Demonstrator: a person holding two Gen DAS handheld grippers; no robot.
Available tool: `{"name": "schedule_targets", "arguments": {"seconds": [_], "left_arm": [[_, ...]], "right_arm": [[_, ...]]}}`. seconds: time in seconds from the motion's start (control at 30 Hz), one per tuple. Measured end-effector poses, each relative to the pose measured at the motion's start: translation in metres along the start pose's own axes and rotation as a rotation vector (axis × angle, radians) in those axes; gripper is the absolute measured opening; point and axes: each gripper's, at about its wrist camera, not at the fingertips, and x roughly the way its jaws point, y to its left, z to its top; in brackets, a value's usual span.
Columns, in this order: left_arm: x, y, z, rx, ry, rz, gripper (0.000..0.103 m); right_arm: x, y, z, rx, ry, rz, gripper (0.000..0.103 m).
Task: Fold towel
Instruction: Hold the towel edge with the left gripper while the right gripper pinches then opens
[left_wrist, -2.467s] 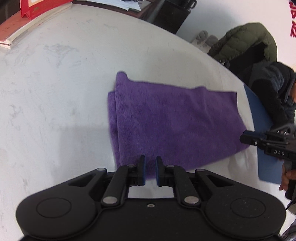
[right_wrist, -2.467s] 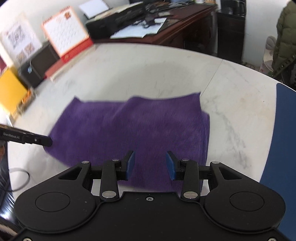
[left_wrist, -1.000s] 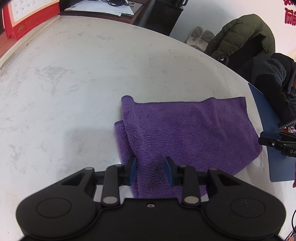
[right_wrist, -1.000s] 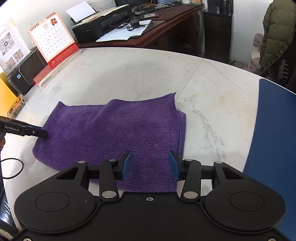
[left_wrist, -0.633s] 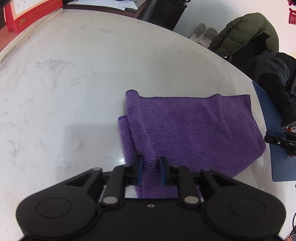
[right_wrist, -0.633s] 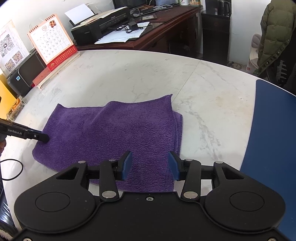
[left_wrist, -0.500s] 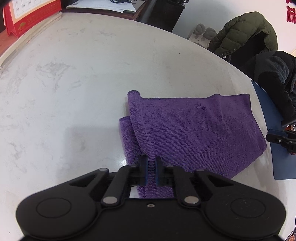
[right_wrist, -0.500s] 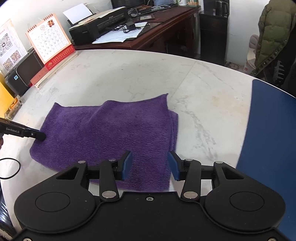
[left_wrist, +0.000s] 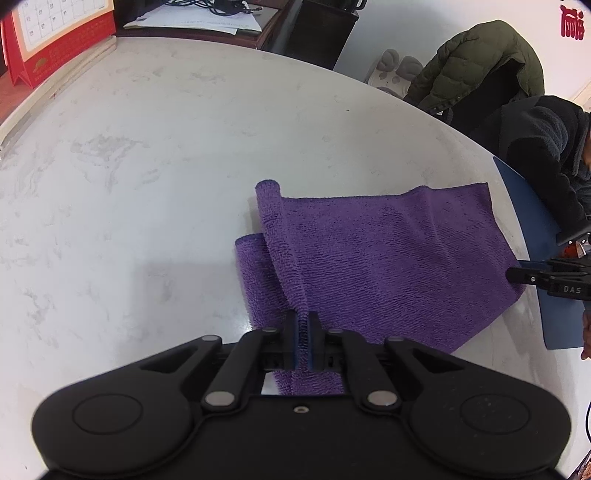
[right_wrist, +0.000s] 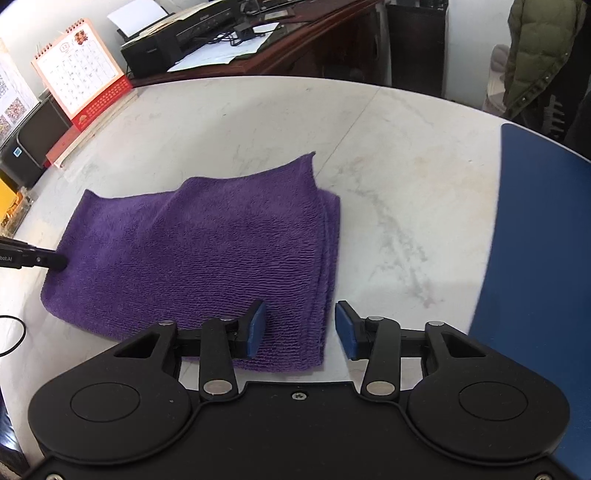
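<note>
Your left gripper is pinching the purple towel at its doubled edge, right gripper gaping wide over its corner; grab that before folding again

1. The towel is purple terry cloth, looped and matt.
2. The counter looks like polished pale marble with grey veins and a faint sheen.
3. Both claws, left claw and right claw, are matt black plastic with blue pads and shiny metal rivets.
</note>
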Motion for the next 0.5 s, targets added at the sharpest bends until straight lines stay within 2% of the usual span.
{"name": "schedule_targets", "arguments": {"seconds": [0.1, 0.17, 0.27, 0.5], "left_arm": [[-0.003, 0.001, -0.002, -0.003, -0.011, -0.012, 0.003], [-0.004, 0.002, -0.003, -0.009, -0.015, -0.019, 0.003], [-0.005, 0.004, -0.005, -0.018, -0.022, -0.028, 0.003], [-0.009, 0.008, -0.007, -0.021, -0.041, -0.043, 0.003]], "right_arm": [[0.0, 0.002, 0.001, -0.012, -0.003, -0.001, 0.028], [-0.001, 0.004, 0.002, -0.019, -0.004, -0.002, 0.016], [-0.001, 0.007, 0.003, -0.031, -0.007, -0.004, 0.01], [-0.002, 0.012, 0.006, -0.058, -0.013, -0.007, 0.009]]}}
